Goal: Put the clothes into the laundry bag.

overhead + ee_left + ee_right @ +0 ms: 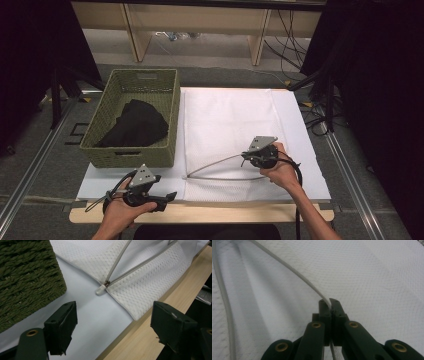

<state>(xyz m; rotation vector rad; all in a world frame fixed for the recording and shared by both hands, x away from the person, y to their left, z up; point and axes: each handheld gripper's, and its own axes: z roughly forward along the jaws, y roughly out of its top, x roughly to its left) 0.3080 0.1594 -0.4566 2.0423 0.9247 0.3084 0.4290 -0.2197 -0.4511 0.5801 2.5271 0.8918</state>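
Right gripper (pixel 329 302) fingers pinch zipper edge (pixel 294 272) of mesh bag (pixel 374 270).

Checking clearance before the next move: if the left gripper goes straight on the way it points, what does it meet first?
Probably the zipper end at the corner of the white mesh bag, judging by the left gripper view. The left gripper has open jaws with bare table cover ahead. Depth is unclear; the green basket sits off to the side.

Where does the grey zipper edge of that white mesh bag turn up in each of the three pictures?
High view: the grey zipper edge runs from low centre up to the right tongs.
Left gripper view: top centre, two strips meeting in a V at the white end tab.
Right gripper view: curving from top left down into the shut tongs.
Shared landmark: the white mesh bag.
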